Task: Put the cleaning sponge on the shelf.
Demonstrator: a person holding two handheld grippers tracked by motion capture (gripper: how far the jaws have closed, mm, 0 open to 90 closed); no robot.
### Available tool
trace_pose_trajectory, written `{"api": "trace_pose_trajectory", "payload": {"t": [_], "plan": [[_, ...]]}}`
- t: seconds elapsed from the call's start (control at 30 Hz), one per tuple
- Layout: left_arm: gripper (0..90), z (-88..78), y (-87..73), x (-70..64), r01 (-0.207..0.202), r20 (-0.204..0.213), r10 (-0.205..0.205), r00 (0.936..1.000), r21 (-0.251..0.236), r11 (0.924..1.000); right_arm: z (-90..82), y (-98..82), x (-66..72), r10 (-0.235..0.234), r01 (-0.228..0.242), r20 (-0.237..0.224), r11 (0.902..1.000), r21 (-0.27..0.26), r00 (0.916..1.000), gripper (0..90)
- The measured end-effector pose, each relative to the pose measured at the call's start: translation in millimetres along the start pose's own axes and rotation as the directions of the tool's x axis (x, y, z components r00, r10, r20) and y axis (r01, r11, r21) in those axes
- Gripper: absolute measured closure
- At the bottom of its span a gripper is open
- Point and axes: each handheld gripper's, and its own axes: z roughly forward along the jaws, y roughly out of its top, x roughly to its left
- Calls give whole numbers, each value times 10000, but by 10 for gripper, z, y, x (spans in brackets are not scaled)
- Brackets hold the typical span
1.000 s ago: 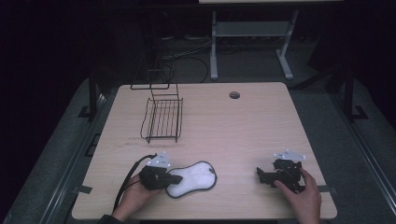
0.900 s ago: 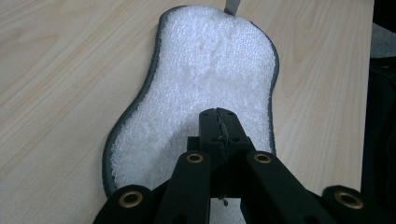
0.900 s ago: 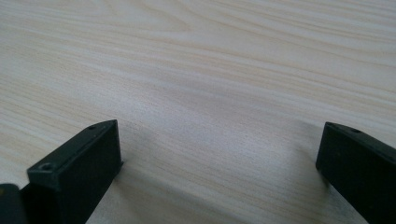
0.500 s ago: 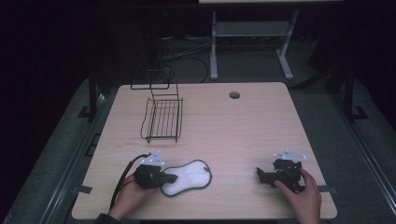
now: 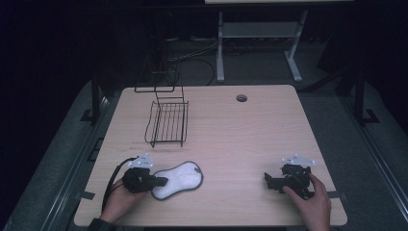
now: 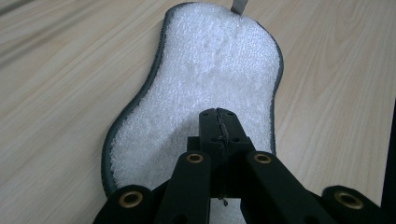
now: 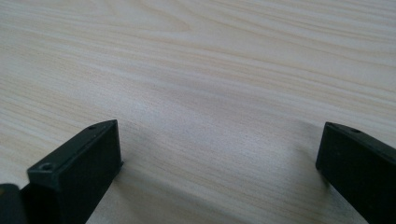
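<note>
A white terry cloth [image 5: 182,177] with a grey edge lies flat on the wooden table [image 5: 240,139] near its front left. My left gripper [image 5: 162,182] is shut, its jaws side by side, and its tips rest on top of the cloth [image 6: 210,65]. No fold of cloth shows between them in the left gripper view, where the gripper [image 6: 219,114] points along the cloth's length. My right gripper [image 5: 267,180] sits at the front right in a hand. Its jaws stand wide open over bare wood [image 7: 219,128] with nothing between them.
A black wire basket [image 5: 167,122] stands at the back left of the table, with a taller wire frame [image 5: 156,77] behind it. A round cable hole [image 5: 241,98] sits near the far edge. A grey tag [image 6: 239,5] sticks out from the cloth's far end.
My left gripper has slid to the left along the table's front, and the white cloth has moved left with it. The right gripper has stayed where it was.
</note>
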Motion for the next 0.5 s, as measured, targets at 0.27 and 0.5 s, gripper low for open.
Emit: {"api": "trace_pose_trajectory", "payload": {"t": [0.27,0.5], "plan": [[898,-46,-31,32,85,-95,-85,9999,-6,10000,0,0,0,0,0,4,10000,4,10000,0],[871,-56,-18,23,51,-118,-51,9999,-18,10000,0,0,0,1,-1,1,10000,0,10000,0]]}}
